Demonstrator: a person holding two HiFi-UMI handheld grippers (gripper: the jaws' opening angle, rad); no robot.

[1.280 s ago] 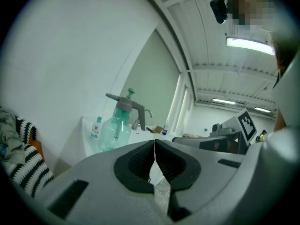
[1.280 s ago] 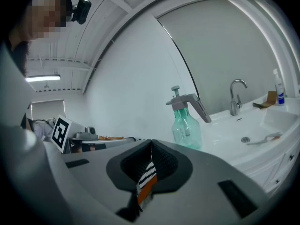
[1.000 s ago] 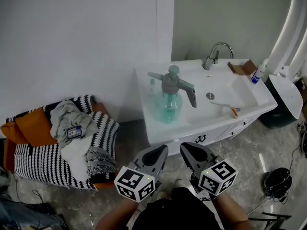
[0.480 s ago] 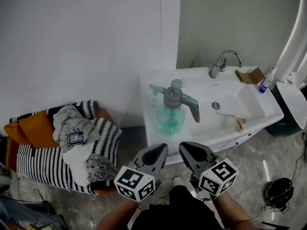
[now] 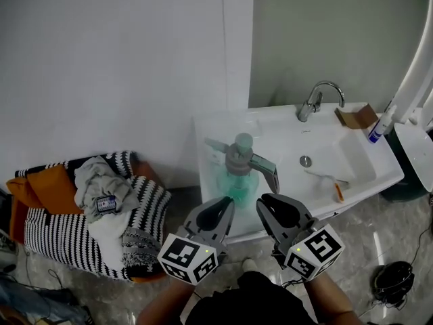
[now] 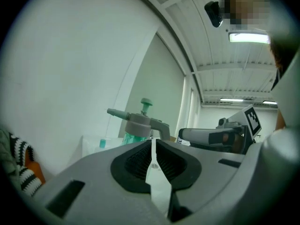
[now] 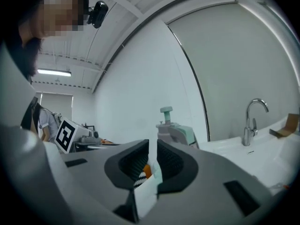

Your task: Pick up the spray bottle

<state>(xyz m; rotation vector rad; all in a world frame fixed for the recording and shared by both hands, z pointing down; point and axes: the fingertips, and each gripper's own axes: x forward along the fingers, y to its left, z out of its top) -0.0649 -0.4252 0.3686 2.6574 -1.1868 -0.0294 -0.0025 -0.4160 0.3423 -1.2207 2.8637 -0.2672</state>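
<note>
The left gripper [image 5: 223, 207] has its fingers [image 6: 133, 162] pressed shut, with only a hairline seam between the ribbed black pads and nothing held. The right gripper [image 5: 269, 205] is closed and empty too. A thin slit between its fingers [image 7: 176, 165] shows scraps of striped and orange cloth far beyond. Both pairs of fingers are smooth grey plastic shells, rounded at the tips. A black-and-white marker cube sits behind each, covering the hands, and the forearms are cut off at the lower edge of the head view.

The spray bottle [image 5: 238, 171] stands upright at 12 o'clock of the two grippers, just beyond their tips and untouched, on the left end of the white vanity tabletop [image 5: 277, 124]. In the left gripper view the fingers hide the bottle [image 6: 140, 125] below its grey collar. In the right gripper view only the bottle's [image 7: 174, 130] pump knob and head rise above them. Its body is translucent green and bulbous, hard to separate from the glossy white surface. The head is grey with a long nozzle and a pale green trigger.

At 2 o'clock of the bottle curves a chrome faucet [image 5: 318, 100] over the sunken basin. At 9 o'clock, on the floor, lies a striped cushion [image 5: 51, 232] under crumpled clothes.
</note>
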